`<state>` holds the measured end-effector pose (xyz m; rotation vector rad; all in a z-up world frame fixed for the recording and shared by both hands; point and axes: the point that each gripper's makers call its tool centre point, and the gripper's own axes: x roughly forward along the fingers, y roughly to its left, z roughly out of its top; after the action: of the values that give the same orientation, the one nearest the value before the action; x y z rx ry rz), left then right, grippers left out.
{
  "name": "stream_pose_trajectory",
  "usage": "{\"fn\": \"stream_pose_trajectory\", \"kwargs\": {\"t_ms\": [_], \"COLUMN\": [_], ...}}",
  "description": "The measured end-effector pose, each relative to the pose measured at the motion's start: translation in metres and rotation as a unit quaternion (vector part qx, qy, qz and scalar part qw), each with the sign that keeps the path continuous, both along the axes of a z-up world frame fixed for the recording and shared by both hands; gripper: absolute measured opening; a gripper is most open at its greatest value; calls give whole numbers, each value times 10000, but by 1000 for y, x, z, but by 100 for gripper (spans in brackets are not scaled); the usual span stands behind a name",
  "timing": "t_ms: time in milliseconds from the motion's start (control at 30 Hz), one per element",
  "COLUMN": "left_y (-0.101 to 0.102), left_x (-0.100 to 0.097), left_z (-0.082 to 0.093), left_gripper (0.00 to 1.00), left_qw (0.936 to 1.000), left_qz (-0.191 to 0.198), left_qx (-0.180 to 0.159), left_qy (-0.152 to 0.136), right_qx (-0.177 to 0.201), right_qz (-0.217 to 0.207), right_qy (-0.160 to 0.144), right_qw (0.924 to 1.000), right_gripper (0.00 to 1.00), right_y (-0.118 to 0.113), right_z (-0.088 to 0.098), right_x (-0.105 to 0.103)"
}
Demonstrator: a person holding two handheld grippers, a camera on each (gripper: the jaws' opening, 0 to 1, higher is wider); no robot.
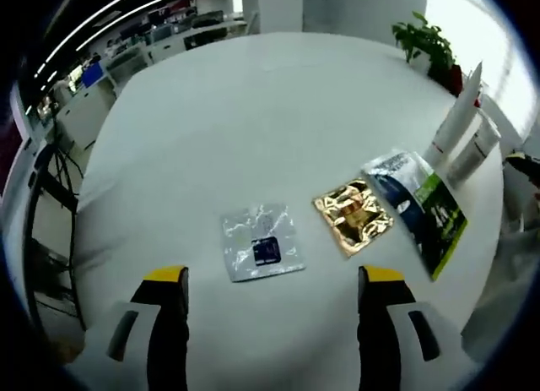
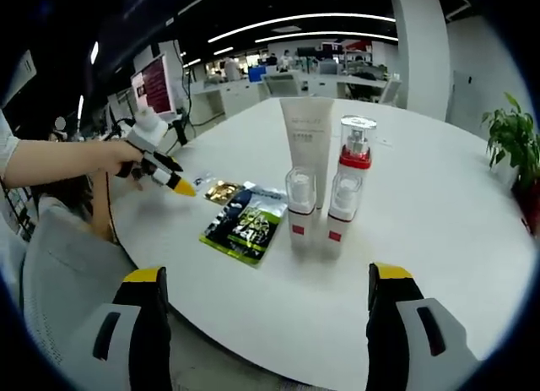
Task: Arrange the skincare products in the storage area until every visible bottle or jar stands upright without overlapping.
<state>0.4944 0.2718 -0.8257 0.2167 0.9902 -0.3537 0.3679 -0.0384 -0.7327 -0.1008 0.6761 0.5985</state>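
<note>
- Hovering above the white worktop (image 1: 253, 112), the left tongs (image 1: 274, 311) stand released with nothing between the yellow-tipped jaws; the silver sachet (image 1: 261, 243) lies flat just ahead of them.
- Lying to its right are a gold sachet (image 1: 353, 215) and a blue-and-green packet (image 1: 422, 207); the two look to touch or slightly overlap at one edge, though I cannot tell which.
- Standing upright in the right gripper view are the skincare bottles: a tall white tube (image 2: 307, 142) at the back, a small clear-capped bottle (image 2: 300, 207) and a red-collared pump bottle (image 2: 348, 188) in front of it, all close together near the packet.
- The right tongs (image 2: 266, 323) are also released and empty, held back from the bottles near the worktop's edge.
- The left tongs appear there too, in a person's hand (image 2: 110, 159), near the sachets.
- Judging from this, the bottles already stand; the flat packs are what remains untidy.
- Risks: thin sachets give the jaws little to pinch, so a grab may slide them along the smooth worktop or push one under another.
- A sideways approach by the right tongs could nudge the tight cluster, and the tall tube, narrow at its base, seems likeliest to topple and take the others down.
</note>
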Motion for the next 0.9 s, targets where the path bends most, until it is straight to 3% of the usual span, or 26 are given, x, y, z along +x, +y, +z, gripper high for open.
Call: {"fn": "stream_pose_trajectory", "kwargs": {"t_ms": [267,500,700,900], "left_y": [4,5,9,10], "left_x": [11,22,27,27], "left_z": [-12,-17,-16,-16], "left_gripper": [70,71,66,54], "left_qw": [9984,9964,9954,9952], "left_qz": [-42,11,-6,28], "left_qx": [165,219,303,318], "left_qy": [546,817,904,926], "right_qx": [-16,7,22,47], "right_qz": [-11,-7,-28,-21], "right_qy": [108,176,178,205], "right_qw": [9999,9998,9998,9998], "right_gripper": [98,97,97,97], "right_y": [-1,0,0,1], "right_z": [-5,-7,-7,-8], "right_x": [-1,-2,-2,-2]}}
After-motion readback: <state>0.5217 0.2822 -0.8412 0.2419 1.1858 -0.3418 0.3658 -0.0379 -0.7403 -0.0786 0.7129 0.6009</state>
